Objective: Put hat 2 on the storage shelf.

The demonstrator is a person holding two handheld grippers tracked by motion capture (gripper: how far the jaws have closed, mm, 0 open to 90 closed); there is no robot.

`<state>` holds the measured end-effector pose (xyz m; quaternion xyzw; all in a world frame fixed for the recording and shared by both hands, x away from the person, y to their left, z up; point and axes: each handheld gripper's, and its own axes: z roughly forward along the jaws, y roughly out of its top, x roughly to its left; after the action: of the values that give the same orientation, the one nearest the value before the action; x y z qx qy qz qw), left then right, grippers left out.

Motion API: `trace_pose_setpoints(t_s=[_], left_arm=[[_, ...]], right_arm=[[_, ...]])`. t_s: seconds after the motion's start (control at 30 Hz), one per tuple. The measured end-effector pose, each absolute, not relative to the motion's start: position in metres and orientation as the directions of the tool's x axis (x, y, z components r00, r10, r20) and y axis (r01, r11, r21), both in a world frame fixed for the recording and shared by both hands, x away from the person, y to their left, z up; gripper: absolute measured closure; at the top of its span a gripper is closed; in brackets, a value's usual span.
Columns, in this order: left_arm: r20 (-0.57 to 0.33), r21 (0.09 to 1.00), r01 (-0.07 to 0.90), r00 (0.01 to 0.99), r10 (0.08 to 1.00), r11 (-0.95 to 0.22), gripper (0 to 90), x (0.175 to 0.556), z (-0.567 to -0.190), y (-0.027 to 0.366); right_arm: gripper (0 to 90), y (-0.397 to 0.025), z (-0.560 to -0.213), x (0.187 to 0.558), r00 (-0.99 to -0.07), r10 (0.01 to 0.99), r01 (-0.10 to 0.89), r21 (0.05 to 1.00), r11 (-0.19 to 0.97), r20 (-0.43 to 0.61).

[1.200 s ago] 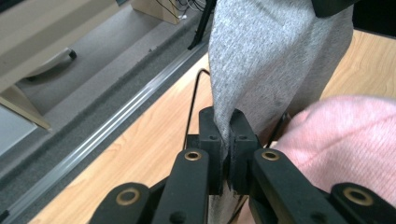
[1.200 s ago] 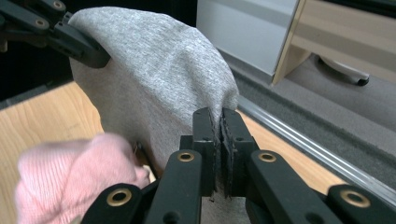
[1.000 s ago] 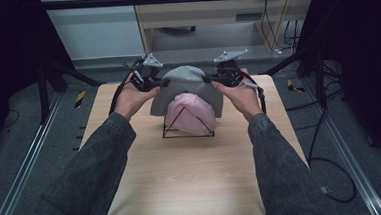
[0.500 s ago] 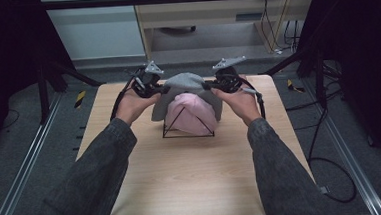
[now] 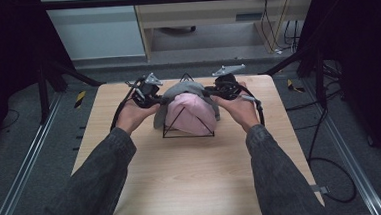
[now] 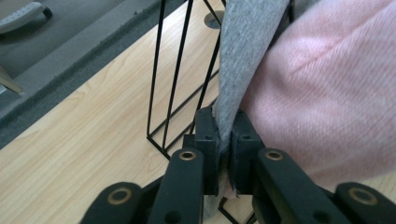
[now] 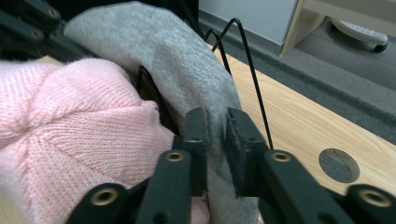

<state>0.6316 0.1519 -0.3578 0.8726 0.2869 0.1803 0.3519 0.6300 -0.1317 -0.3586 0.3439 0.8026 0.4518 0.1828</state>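
The left gripper [image 6: 224,135] is seen clamped on an edge of the grey cloth [image 6: 245,51], the fabric pinched flat between both black jaws in the left gripper view. The right gripper [image 7: 215,135] is likewise closed on the opposite edge of the same grey cloth [image 7: 187,79], a fold of it squeezed between the jaws in the right gripper view.

In the high view, the left gripper [image 5: 150,97] is held by the left hand [image 5: 131,116] and the right gripper [image 5: 216,92] by the right hand [image 5: 239,112], one on either side of the cloth. The grey cloth [image 5: 182,89] is stretched between them and draped over the top rear of a pink knitted hat [image 5: 191,115]. The pink hat [image 7: 70,140] is sat on a black wire stand [image 5: 187,132], whose triangular front outline is visible below and around it; thin wire rods [image 6: 175,70] are shown just beside the grey fabric, and a wire tip pokes out above the cloth at the far side.

The stand is placed on a light wooden table [image 5: 193,182], toward its far edge, roughly centred. A round hole [image 7: 338,165] in the tabletop is seen near the right gripper. Grey denim-like sleeves [image 5: 98,183] are seen entering from the bottom.
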Motion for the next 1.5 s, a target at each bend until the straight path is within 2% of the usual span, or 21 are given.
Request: trace_pose_setpoints(t_s=[0.17, 0.23, 0.37, 0.43, 0.67, 0.83, 0.93, 1.27, 1.5], left_arm=[[0.108, 0.729, 0.381, 0.756, 0.646, -0.568, 68.9, 0.628, -0.358, 0.154], [0.105, 0.730, 0.382, 0.756, 0.646, -0.567, 66.8, 0.627, -0.359, 0.156], [0.103, 0.733, 0.388, 0.748, 0.655, -0.559, 61.8, 0.622, -0.359, 0.159], [0.108, 0.741, 0.385, 0.740, 0.664, -0.551, 53.9, 0.619, -0.355, 0.162], [0.138, 0.758, 0.375, 0.708, 0.692, -0.534, 28.4, 0.593, -0.340, 0.180], [0.153, 0.735, 0.389, 0.703, 0.695, -0.555, 13.6, 0.555, -0.346, 0.199], [0.184, 0.724, 0.387, 0.689, 0.701, -0.570, 12.3, 0.535, -0.352, 0.210], [0.173, 0.698, 0.409, 0.700, 0.693, -0.588, 8.0, 0.483, -0.403, 0.226], [0.148, 0.661, 0.434, 0.724, 0.674, -0.611, 7.6, 0.474, -0.432, 0.229]], right_arm=[[56.4, -0.135, -0.358, 0.625, -0.674, 0.739, 0.397, 0.852, 0.340, 0.019], [50.1, -0.138, -0.355, 0.622, -0.662, 0.749, 0.395, 0.857, 0.330, 0.016], [42.6, -0.143, -0.350, 0.619, -0.639, 0.769, 0.385, 0.871, 0.305, 0.012], [37.2, -0.146, -0.346, 0.616, -0.624, 0.781, 0.379, 0.879, 0.289, 0.011], [27.8, -0.161, -0.331, 0.596, -0.577, 0.817, 0.346, 0.910, 0.228, 0.014], [22.7, -0.178, -0.335, 0.566, -0.540, 0.841, 0.355, 0.912, 0.206, 0.020], [20.4, -0.185, -0.340, 0.551, -0.530, 0.847, 0.364, 0.908, 0.205, 0.022], [14.0, -0.195, -0.376, 0.504, -0.538, 0.842, 0.403, 0.889, 0.218, 0.038], [11.5, -0.194, -0.416, 0.487, -0.554, 0.830, 0.462, 0.854, 0.239, 0.067]])
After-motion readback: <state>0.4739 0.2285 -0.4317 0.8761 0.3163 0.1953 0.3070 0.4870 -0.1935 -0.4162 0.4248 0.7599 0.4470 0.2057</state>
